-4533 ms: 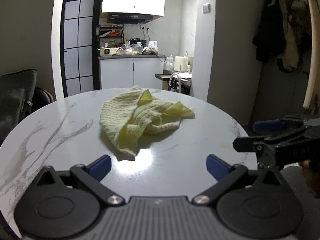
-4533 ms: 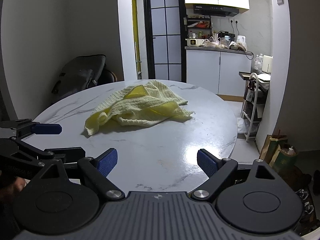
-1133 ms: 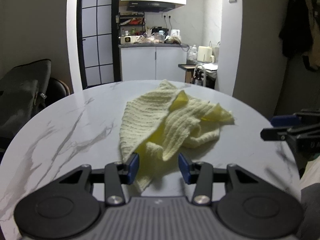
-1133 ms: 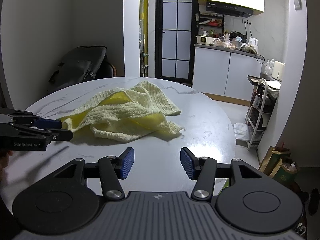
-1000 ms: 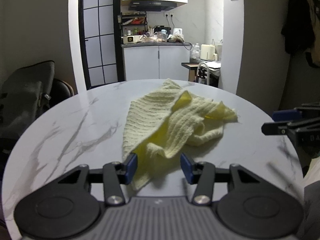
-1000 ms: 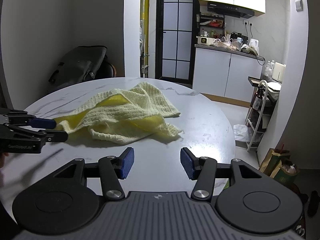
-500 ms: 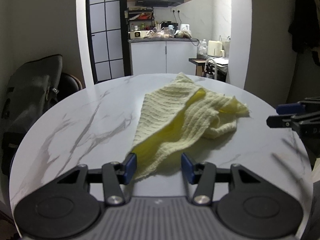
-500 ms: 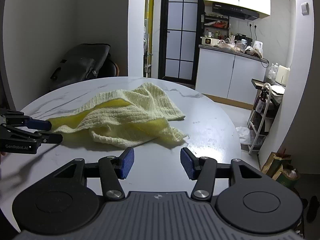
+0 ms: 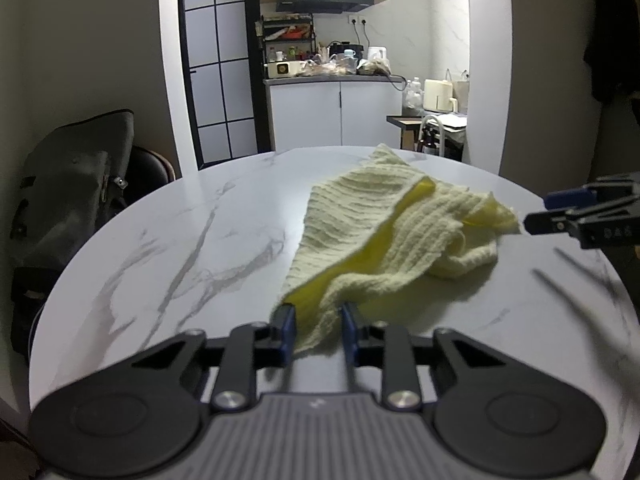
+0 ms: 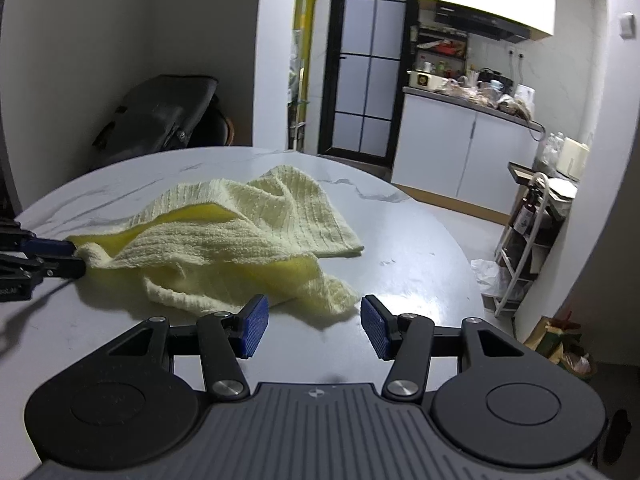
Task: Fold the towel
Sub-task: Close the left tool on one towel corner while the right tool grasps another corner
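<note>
While the towel (image 9: pixel 384 236) lies rumpled on the desk (image 9: pixel 168 240), the left tongs (image 9: pixel 318 330) pinch its near corner. The right tongs (image 10: pixel 314 322) stand parted and empty beside another corner; flattening and all folds appear left

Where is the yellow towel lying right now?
The yellow towel lies crumpled on the round marble table, one corner between the left tool fingers, the open right tool facing another.

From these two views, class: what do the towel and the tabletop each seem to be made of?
Towel: soft, pale yellow ribbed weave, probably cotton; it crumples and drapes. Tabletop: glossy white with grey veins and glare, so marble or a marble-look slab; which one cannot be told.
</note>
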`<state>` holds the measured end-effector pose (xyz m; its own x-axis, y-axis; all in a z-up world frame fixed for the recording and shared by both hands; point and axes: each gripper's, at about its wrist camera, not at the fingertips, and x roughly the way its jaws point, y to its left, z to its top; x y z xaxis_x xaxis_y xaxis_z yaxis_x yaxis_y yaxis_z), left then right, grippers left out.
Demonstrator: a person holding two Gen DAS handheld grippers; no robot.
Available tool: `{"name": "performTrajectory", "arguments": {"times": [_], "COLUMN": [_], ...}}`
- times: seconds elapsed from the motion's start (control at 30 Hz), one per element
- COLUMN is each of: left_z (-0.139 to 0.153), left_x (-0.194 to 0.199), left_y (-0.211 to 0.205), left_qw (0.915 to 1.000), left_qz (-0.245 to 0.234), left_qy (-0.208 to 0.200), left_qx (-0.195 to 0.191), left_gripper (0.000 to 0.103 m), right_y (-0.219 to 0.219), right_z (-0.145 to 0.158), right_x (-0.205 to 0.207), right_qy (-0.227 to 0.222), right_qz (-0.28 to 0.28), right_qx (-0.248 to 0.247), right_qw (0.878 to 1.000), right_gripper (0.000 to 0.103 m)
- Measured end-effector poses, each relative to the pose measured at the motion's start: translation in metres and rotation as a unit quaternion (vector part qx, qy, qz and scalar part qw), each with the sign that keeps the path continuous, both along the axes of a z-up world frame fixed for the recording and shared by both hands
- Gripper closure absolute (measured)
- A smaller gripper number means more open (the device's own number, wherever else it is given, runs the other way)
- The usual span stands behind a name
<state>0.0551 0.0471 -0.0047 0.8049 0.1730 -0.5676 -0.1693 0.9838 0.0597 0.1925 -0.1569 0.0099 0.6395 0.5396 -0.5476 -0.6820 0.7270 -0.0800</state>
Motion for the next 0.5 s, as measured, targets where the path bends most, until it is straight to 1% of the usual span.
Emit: {"name": "performTrajectory", "arguments": {"times": [0.07,0.13,0.2,0.23,0.27,0.3,0.33,0.4,0.5], "left_z": [0.000,0.000,0.000,0.001,0.001,0.001,0.001,0.001,0.001], "left_x": [0.000,-0.001,-0.001,-0.001,-0.001,-0.002,-0.002,-0.002,-0.003], "left_y": [0.001,0.003,0.005,0.006,0.007,0.008,0.009,0.011,0.013], "left_qw": [1.0000,1.0000,0.9999,0.9999,0.9998,0.9998,0.9997,0.9996,0.9994], "left_qz": [-0.001,0.000,0.000,0.000,0.000,0.000,0.000,0.001,0.000], "left_qy": [-0.001,-0.002,-0.003,-0.003,-0.004,-0.004,-0.005,-0.006,-0.007], "left_qx": [-0.003,-0.008,-0.012,-0.015,-0.017,-0.020,-0.022,-0.027,-0.034], "left_gripper": [0.087,0.097,0.098,0.098,0.098,0.098,0.098,0.098,0.098], "right_y": [0.004,0.007,0.009,0.010,0.011,0.012,0.012,0.013,0.016], "right_z": [-0.003,-0.006,-0.008,-0.009,-0.010,-0.011,-0.011,-0.011,-0.011], "right_x": [0.006,0.012,0.016,0.018,0.019,0.021,0.022,0.025,0.023], "right_qy": [-0.001,0.001,0.005,0.007,0.010,0.015,0.020,0.032,0.025], "right_qz": [0.001,-0.001,0.000,0.001,0.003,0.004,0.006,0.008,0.014], "right_qx": [-0.007,-0.011,-0.013,-0.014,-0.014,-0.013,-0.012,-0.006,-0.018], "right_qw": [1.000,1.000,1.000,1.000,1.000,1.000,1.000,0.999,0.999], "right_gripper": [0.047,0.047,0.049,0.053,0.060,0.065,0.068,0.086,0.098]}}
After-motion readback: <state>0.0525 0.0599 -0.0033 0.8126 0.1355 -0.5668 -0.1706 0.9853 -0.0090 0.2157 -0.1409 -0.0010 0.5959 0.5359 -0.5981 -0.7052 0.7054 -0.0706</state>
